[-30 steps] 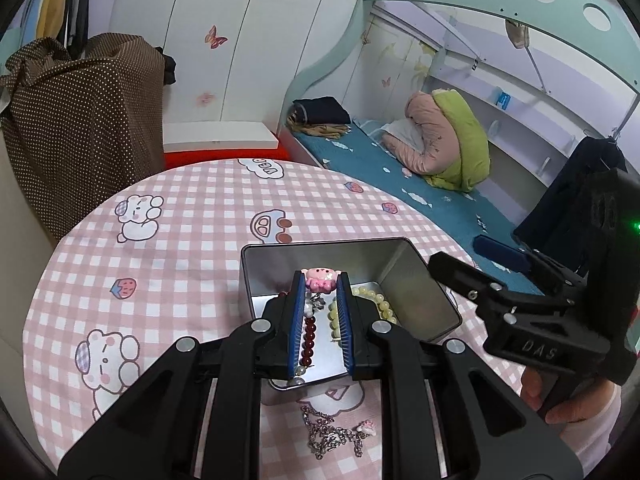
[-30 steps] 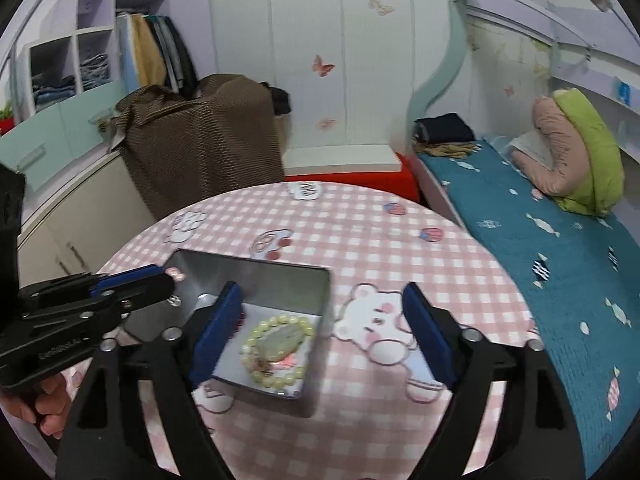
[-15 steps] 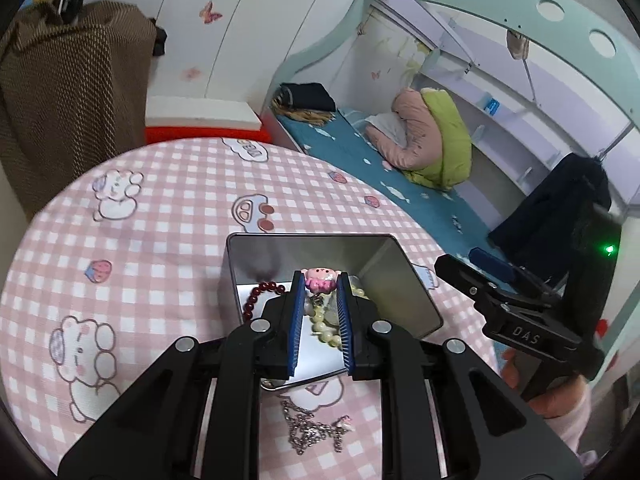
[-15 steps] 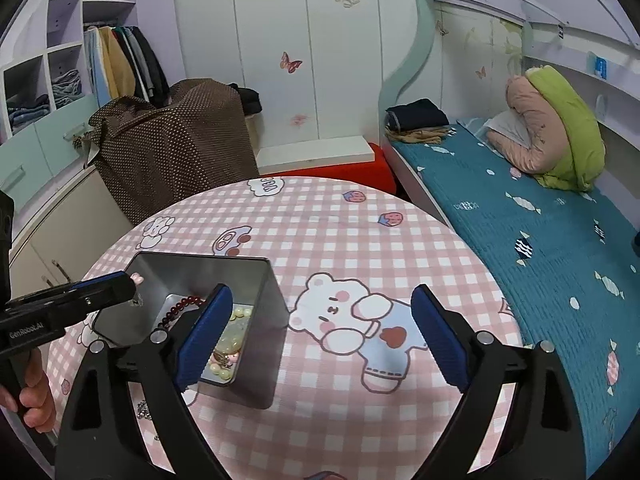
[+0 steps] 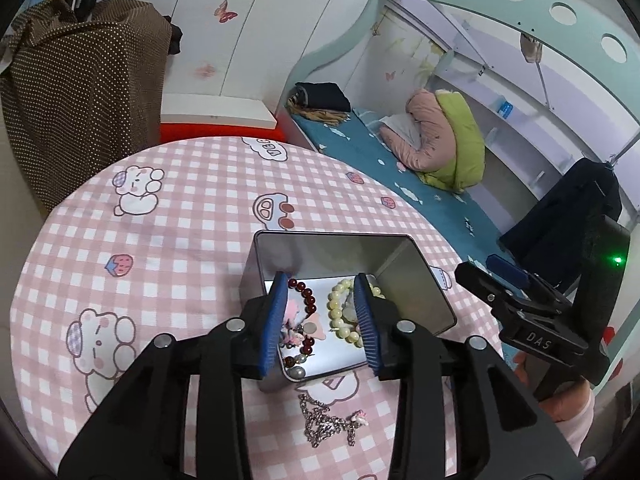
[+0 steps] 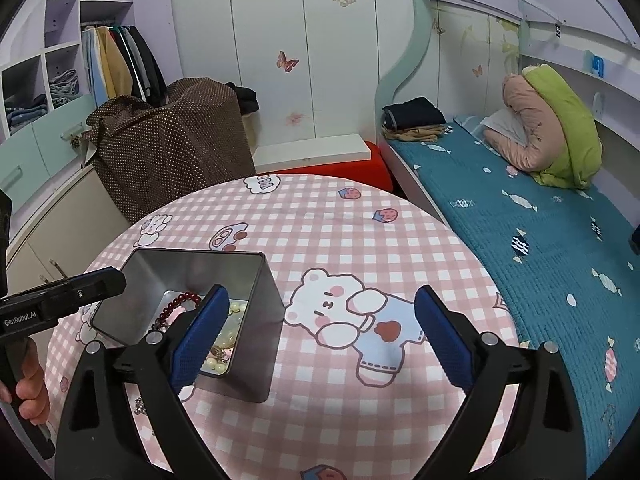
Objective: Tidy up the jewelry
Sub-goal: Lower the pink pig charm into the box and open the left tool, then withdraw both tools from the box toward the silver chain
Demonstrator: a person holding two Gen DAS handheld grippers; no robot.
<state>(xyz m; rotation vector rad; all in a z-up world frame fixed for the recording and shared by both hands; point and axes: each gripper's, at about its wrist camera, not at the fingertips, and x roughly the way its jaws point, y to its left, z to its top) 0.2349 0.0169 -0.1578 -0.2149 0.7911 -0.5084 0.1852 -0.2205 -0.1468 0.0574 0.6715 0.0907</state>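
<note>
An open silver tin box (image 5: 408, 280) (image 6: 256, 320) stands on the round pink checked table (image 5: 160, 240). Inside lie a dark red bead bracelet (image 5: 306, 294), a cream bead bracelet (image 5: 340, 312) and a pink charm piece (image 5: 294, 316). My left gripper (image 5: 322, 320) is open, its jaws just above the box's near part, holding nothing. A silver chain with a pink charm (image 5: 328, 424) lies on the cloth in front of the box. My right gripper (image 6: 316, 340) is wide open and empty over the table, right of the box.
A bed with a teal cover (image 6: 540, 232) runs along the right of the table. A brown dotted cloth-covered object (image 6: 168, 140) and a red-and-white bench (image 6: 316, 156) stand behind the table. A wardrobe with shelves (image 6: 60, 80) is at the far left.
My left gripper has opened and let the pink charm piece drop into the box. My right gripper has drawn back to the right, away from the box.
</note>
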